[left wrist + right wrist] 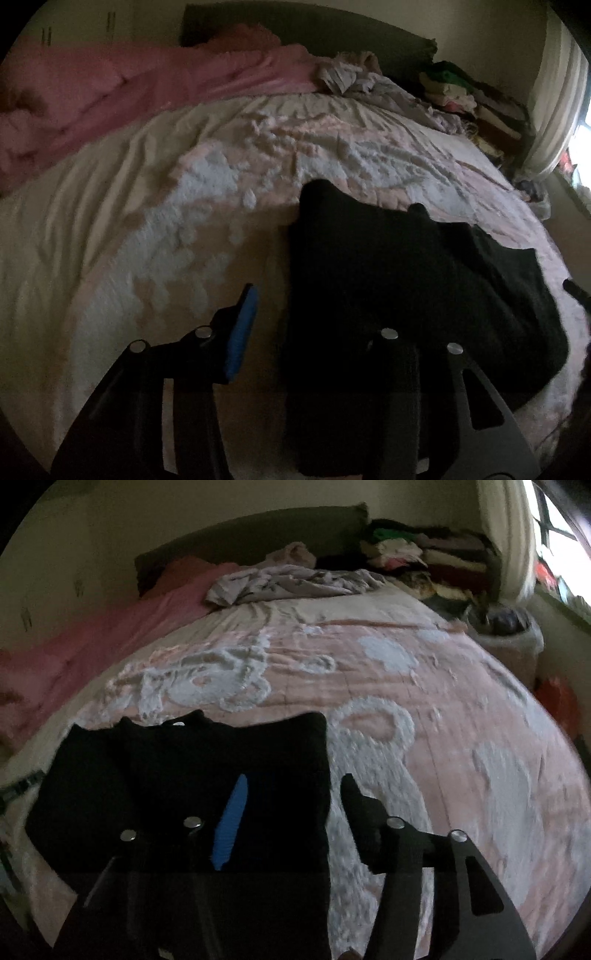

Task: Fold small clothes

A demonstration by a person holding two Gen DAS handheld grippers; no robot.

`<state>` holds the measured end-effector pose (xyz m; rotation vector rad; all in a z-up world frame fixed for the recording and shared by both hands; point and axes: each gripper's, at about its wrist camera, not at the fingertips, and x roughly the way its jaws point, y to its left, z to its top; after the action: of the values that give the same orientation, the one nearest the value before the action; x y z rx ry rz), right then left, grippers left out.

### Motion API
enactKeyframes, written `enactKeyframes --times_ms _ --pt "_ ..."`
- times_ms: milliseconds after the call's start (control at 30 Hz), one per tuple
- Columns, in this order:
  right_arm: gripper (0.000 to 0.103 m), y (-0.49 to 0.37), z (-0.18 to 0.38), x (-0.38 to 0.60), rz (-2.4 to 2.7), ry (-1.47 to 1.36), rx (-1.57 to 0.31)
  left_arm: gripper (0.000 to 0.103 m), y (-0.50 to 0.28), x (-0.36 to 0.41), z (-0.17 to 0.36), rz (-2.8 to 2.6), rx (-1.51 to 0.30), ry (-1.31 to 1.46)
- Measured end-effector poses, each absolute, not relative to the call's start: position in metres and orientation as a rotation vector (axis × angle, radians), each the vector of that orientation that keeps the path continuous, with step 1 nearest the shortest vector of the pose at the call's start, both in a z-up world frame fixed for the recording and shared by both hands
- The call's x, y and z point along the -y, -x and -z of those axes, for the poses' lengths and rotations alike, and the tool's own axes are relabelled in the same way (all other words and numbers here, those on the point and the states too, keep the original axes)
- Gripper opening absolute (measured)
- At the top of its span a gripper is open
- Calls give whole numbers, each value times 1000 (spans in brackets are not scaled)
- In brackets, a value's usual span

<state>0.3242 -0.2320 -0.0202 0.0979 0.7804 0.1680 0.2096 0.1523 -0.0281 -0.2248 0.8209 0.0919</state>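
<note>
Pink bedspread (406,709); black garment (192,775) flat between left tool (325,325), right tool (291,812), both apart.

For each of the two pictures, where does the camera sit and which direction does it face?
Left wrist view: sits on the left gripper, facing down and forward over the pink and white textured bedspread; its own two fingers show, one blue pad bare, jaws apart.
Right wrist view: sits on the right gripper, facing the same way toward the dark headboard; its fingers show, jaws apart.
Shared: the black folded garment, the bedspread, the crumpled grey cloth and the stacked clothes pile.
</note>
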Motion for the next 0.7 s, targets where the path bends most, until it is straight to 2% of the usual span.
enactKeyframes --times_ms 333,400,467,500,533,567,667,700 --pt "56 -338 53 233 -200 -147 -860 41 -216 -147 51 -34 -852 311" --pt "53 -341 57 231 -229 -155 -879 40 -215 -147 51 -33 -844 318" --pt "48 -342 59 228 -237 -155 -886 26 -215 -148 52 -12 -841 349" --pt "46 -342 60 228 -245 -159 -887 23 -216 -149 53 -8 -843 356" --pt "40 -342 60 227 -257 -165 -888 18 -216 -149 53 -16 -841 343" --pt "33 -342 60 226 -269 -168 -888 8 -216 -148 53 -23 -837 331" --pt "13 -338 55 226 -281 -165 -866 5 -211 -146 46 -33 -812 302" --pt "10 -336 53 227 -273 -160 -855 4 -206 -147 41 -34 -798 292"
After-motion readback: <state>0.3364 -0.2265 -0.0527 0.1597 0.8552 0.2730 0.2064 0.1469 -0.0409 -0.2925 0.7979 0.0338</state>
